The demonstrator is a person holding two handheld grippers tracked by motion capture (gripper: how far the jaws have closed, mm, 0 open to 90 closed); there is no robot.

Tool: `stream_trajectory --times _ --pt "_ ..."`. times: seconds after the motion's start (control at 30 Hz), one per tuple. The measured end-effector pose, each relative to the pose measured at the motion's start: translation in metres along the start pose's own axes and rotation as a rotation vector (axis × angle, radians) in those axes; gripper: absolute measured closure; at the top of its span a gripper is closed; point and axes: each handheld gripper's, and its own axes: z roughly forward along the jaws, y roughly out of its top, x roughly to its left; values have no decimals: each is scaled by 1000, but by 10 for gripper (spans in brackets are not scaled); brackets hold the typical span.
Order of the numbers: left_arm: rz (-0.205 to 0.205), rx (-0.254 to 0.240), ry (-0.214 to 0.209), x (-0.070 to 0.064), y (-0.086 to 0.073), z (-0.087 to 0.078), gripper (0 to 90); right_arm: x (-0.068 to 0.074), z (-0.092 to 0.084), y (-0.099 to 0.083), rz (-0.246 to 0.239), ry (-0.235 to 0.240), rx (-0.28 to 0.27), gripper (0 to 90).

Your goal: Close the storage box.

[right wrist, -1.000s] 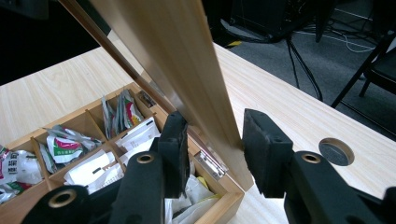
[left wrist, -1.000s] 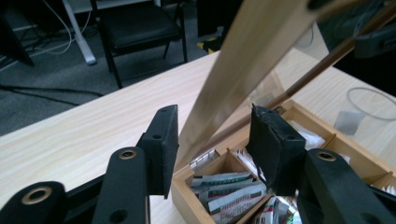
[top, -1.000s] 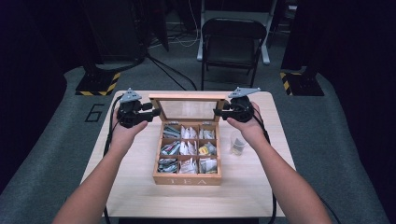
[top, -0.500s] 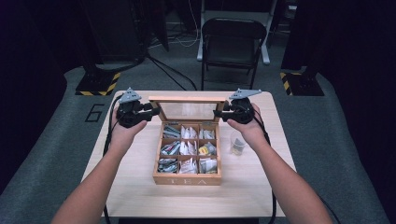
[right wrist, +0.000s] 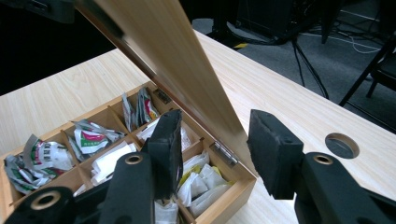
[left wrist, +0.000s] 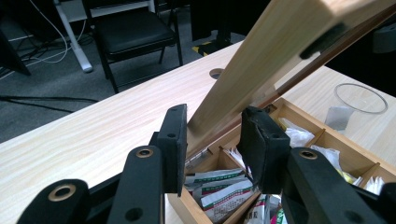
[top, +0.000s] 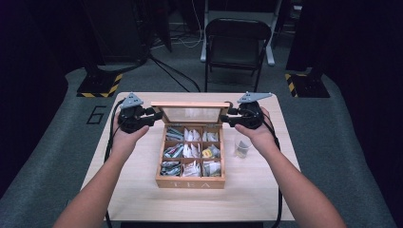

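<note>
While the lid [top: 191,110] stands propped up at the back of the tea box [top: 191,183], both hands work its two side edges, one from each end. The left gripper [left wrist: 212,140] pinches the lid's left edge: both pads sit tight on the wood, a firm hold that looks meant to steady the lid on its hinges. The right gripper [right wrist: 215,149] straddles the opposite edge, but its jaws have just been opening; the near pad lies against the wood and the far pad stands clear, so this side reads as letting go. My guess is the lid is being parked upright so the sachets can be reached.

Below and just ahead of both sets of jaws lies the box's grid: nine compartments, three rows of three, all stuffed with tea sachets [right wrist: 93,139], too crumpled to count. One clear glass [top: 243,146] stands just under the right hand [top: 259,133], beside the box, with what may be one sachet inside. Two round holes pierce the table [top: 252,199], one showing beyond each gripper. One chair [top: 236,43] waits past the far edge.
</note>
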Motion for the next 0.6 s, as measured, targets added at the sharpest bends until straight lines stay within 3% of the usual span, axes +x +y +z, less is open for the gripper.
stream_trajectory --times 0.23,0.6 --pt "4 8 -3 -4 -5 -4 619 13 -11 4 -30 -2 -17 521" --pt "13 14 -10 -9 -12 -8 614 28 -24 5 -23 -8 -27 522"
